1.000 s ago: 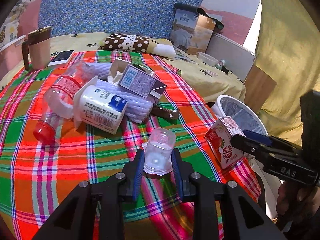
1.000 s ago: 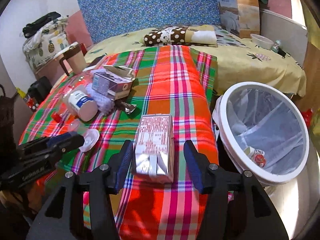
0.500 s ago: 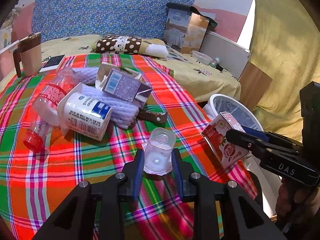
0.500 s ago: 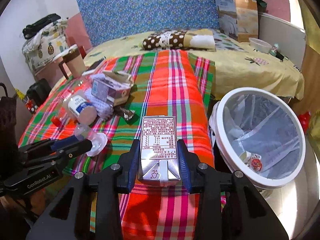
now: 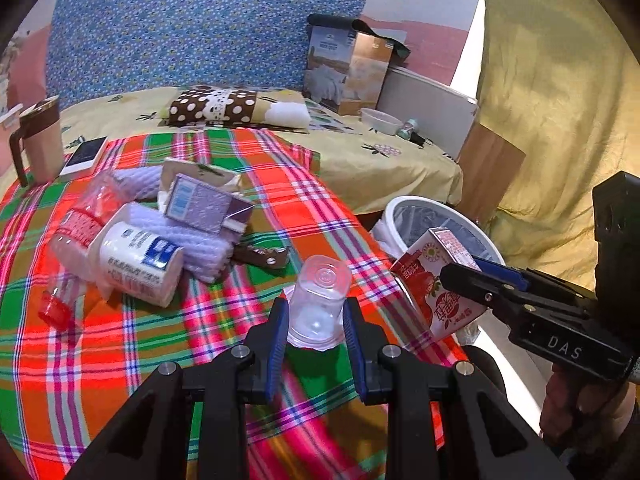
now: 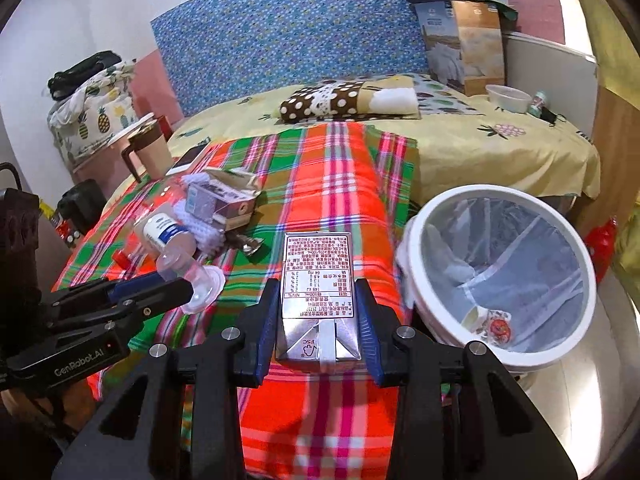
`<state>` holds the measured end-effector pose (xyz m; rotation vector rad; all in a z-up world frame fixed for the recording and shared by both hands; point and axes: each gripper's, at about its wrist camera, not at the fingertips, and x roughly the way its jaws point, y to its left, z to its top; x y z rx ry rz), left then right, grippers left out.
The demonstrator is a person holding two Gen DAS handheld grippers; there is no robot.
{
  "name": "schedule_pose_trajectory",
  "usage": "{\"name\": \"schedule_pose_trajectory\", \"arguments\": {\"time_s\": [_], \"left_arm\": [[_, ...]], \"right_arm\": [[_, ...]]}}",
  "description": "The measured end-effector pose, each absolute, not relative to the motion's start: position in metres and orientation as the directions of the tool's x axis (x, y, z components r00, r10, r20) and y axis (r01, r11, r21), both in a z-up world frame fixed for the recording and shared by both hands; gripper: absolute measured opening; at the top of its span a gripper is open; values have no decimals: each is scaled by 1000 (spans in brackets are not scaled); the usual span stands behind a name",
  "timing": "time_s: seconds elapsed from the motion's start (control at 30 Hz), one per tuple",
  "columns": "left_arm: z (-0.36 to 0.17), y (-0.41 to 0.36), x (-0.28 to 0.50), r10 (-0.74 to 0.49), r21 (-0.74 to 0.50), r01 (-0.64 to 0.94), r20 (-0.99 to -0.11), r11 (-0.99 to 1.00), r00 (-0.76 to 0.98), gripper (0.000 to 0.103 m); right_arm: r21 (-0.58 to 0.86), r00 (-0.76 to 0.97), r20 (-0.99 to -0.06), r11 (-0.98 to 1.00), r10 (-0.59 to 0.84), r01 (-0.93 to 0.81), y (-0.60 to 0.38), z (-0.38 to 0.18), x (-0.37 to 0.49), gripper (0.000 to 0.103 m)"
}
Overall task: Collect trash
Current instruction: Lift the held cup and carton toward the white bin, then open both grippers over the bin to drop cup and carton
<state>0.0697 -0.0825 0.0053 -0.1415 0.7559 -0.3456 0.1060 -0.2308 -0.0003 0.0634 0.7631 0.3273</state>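
My left gripper [image 5: 315, 322] is shut on a clear plastic cup [image 5: 318, 300], held upside down just above the plaid cloth [image 5: 160, 340]. The same cup [image 6: 192, 276] shows at the left of the right wrist view. My right gripper [image 6: 318, 324] is shut on a small juice carton [image 6: 318, 300], lifted off the cloth beside the white bin [image 6: 496, 280]. In the left wrist view that carton [image 5: 436, 280] hangs near the bin [image 5: 436, 216]. More trash lies on the cloth: a white bottle [image 5: 138, 264], a clear bottle with a red cap [image 5: 76, 240], a purple box [image 5: 204, 204], foam netting [image 5: 200, 244].
The bin is lined with a clear bag and holds a little rubbish [image 6: 490, 322]. A brown mug [image 5: 38, 140] and a phone [image 5: 84, 154] sit at the cloth's far left. A polka-dot pillow [image 5: 224, 106], a paper bag [image 5: 348, 70] and a bowl [image 5: 380, 120] lie on the bed behind.
The right gripper closed on the juice carton and lifted it off the cloth. Both grippers rose a little, the left one still holding the cup.
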Motion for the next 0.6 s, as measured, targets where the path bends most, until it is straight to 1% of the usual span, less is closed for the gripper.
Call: {"name": "schedule_pose_trajectory", "arguments": {"time_s": [0.6], "left_arm": [[19, -169, 115, -476, -233, 433, -618, 871, 626, 28]], "right_arm": [[175, 755, -636, 983, 160, -61, -308, 4, 115, 39]]}}
